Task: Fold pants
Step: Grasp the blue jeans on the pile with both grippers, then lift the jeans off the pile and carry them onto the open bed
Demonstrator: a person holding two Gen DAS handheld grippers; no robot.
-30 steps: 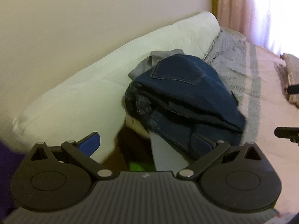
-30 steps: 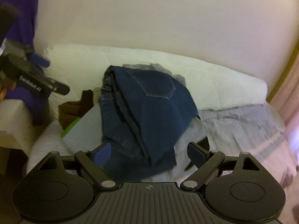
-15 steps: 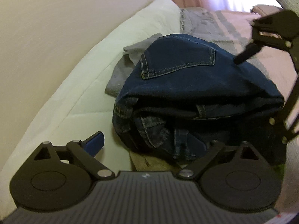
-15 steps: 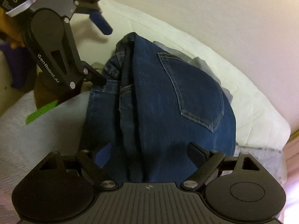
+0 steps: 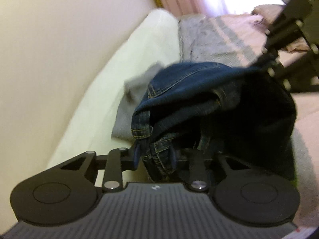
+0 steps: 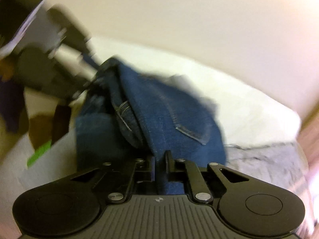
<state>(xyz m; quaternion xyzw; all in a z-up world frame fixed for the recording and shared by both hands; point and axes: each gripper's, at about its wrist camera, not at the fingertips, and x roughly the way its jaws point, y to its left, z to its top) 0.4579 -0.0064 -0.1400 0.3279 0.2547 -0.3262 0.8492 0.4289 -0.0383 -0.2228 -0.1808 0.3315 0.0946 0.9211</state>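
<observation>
My left gripper has just been closing and its jaws now pinch a stitched, bunched edge of the jeans, which sit crumpled on the bed against the long white pillow. My right gripper has likewise just been closing; its jaws clamp a thin fold of denim at the near edge of the heap. My worry is that I hold several layers on the left rather than one clean corner, so lifting could bring the heap up twisted. The grey garment lies tucked under the jeans and may get dragged along. The right pinch looks shallow, so it could slip once the weight hangs from it.
</observation>
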